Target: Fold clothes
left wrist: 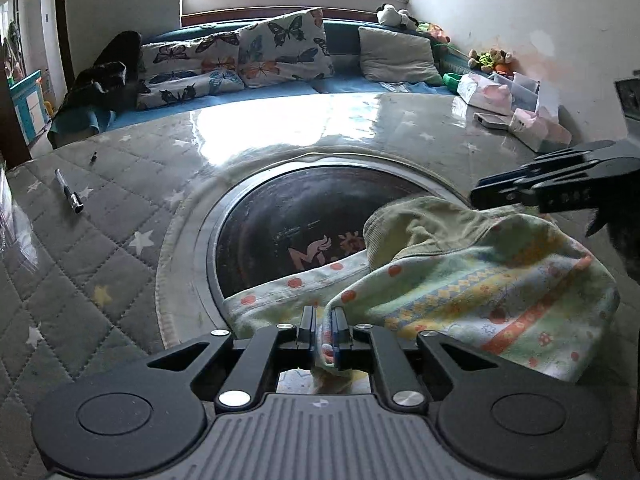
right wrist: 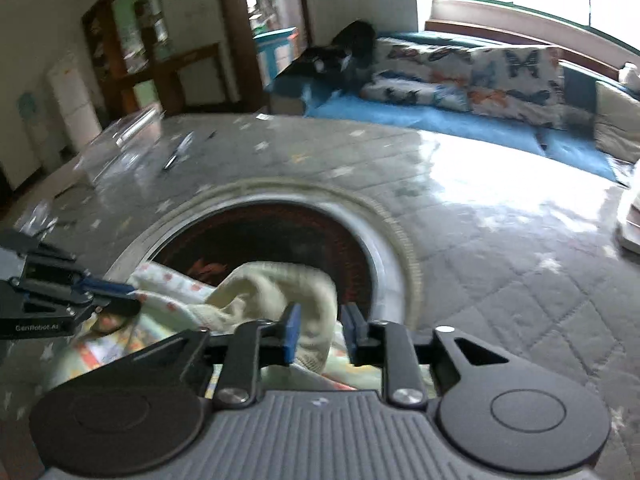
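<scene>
A small pale garment (left wrist: pixel 480 288) with orange dots and coloured pattern bands lies bunched at the near edge of the table, partly over the round dark inset (left wrist: pixel 280 216). My left gripper (left wrist: pixel 322 314) is shut on a fold of its hem. In the left wrist view my right gripper (left wrist: pixel 486 192) hovers just past the garment's far right side. In the right wrist view the right gripper (right wrist: pixel 320 322) has its jaws apart, and a cream fold of the garment (right wrist: pixel 276 284) lies loosely between the blue pads. The left gripper (right wrist: pixel 120 296) pinches the cloth at the left.
The table (left wrist: pixel 120 208) has a grey quilted cover with stars under glossy plastic. A pen (left wrist: pixel 69 192) lies at the left, and tissue packs and boxes (left wrist: pixel 520 112) at the far right. A clear plastic box (right wrist: pixel 120 140) stands far left. Behind is a blue bench with butterfly pillows (left wrist: pixel 280 48).
</scene>
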### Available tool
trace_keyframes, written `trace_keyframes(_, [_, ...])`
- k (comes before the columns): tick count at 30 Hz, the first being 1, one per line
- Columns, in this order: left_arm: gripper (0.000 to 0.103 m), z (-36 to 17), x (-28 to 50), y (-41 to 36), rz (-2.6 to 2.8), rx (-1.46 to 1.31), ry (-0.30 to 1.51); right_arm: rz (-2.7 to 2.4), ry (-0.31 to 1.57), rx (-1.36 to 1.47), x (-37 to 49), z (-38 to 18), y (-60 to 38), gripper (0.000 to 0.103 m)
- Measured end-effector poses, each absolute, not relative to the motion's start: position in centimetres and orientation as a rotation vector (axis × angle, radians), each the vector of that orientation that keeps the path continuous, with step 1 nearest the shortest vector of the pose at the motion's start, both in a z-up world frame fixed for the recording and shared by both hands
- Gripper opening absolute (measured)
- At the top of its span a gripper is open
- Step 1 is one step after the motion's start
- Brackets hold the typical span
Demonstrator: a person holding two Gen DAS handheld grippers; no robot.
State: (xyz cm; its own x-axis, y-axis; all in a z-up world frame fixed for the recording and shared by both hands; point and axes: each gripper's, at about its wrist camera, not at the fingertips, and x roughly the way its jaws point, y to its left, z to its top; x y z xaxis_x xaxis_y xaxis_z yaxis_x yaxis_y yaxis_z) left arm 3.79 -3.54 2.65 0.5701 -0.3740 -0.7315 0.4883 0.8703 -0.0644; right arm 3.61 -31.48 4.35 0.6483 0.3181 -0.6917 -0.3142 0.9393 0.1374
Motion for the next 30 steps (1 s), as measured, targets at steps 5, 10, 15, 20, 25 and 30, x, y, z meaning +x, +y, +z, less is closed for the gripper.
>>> trace_keyframes(5, [0.010, 2.7, 3.8, -3.7, -0.507, 0.156, 0.822, 0.299, 0.782, 0.018, 1.1, 4.8, -34.2, 0.040])
trace_keyframes(10, [0.010, 2.7, 4.0, -3.9, -0.505, 0.164, 0.823, 0.236, 0.802, 0.050, -1.5, 4.0, -36.7, 0.041])
trace_keyframes(15, [0.010, 2.7, 4.2, -4.1, -0.496, 0.176, 0.822, 0.216, 0.810, 0.108, -1.7, 3.3, -37.5, 0.040])
trace_keyframes(20, [0.010, 2.7, 4.1, -4.2, -0.493, 0.187, 0.819, 0.208, 0.811, 0.123, -2.0, 3.3, -37.2, 0.040])
trace_keyframes(25, [0.007, 3.1, 4.0, -4.3, -0.494, 0.192, 0.806, 0.202, 0.834, 0.108, -2.1, 2.6, -36.9, 0.017])
trace_keyframes(30, [0.006, 4.2, 3.9, -4.1, -0.482, 0.189, 0.773, 0.214, 0.750, 0.031, -2.7, 4.3, -35.5, 0.008])
